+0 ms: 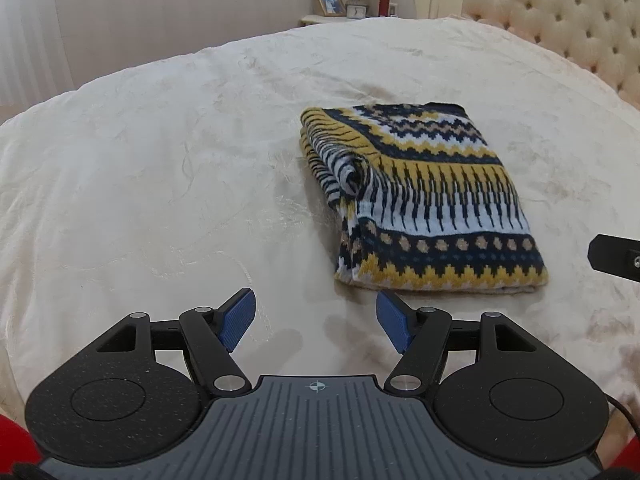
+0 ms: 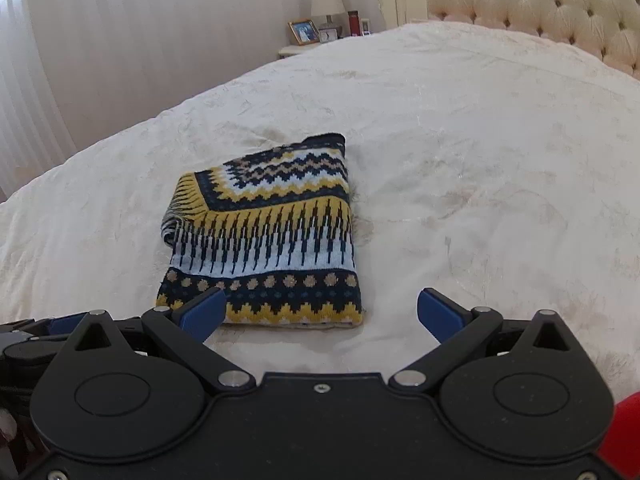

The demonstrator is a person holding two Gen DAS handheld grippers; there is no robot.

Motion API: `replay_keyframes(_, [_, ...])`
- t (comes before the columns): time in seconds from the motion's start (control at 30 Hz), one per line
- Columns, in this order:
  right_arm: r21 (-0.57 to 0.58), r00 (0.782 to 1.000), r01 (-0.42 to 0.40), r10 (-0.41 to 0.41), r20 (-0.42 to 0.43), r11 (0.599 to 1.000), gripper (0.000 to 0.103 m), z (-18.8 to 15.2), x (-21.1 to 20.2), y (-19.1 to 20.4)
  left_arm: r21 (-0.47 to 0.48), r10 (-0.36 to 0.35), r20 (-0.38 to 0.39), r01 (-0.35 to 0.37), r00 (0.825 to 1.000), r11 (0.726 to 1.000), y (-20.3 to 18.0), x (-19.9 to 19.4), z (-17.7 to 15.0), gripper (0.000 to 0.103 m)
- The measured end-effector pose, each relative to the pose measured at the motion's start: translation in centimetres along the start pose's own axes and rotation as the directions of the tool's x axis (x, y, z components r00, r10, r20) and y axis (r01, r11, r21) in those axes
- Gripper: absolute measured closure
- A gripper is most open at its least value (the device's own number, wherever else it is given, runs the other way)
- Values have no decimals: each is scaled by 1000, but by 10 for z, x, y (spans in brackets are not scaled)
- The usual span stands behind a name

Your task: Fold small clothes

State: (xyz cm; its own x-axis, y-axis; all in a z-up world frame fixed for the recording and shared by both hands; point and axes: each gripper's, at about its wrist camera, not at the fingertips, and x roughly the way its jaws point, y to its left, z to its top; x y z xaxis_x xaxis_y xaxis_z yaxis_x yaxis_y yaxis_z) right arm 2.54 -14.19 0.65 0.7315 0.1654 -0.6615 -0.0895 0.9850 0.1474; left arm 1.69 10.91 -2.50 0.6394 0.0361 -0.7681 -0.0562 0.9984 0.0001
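On the cream bedspread (image 1: 160,160) ahead of you lies the patterned sweater (image 1: 424,200), folded into a neat block, navy, mustard and pale blue bands facing up. Your left gripper (image 1: 316,320) hangs just short of its near edge, blue pads (image 1: 240,316) spread wide with nothing but bedding between them. Your right gripper (image 2: 320,312) is spread wider still, its left pad (image 2: 204,308) over the sweater's near corner; you can't tell whether it touches the knit. Nothing is pinched on either side. Far back, a nightstand (image 2: 296,50) stands beside the tufted headboard (image 2: 540,8).
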Motion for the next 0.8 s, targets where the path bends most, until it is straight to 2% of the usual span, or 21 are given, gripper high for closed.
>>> replay_keyframes(0.8, [-6,1000,23,-23,-16,1000,1,-3,4,2,-11,-7,-13,6,1000,1000,-1,1,-1,38])
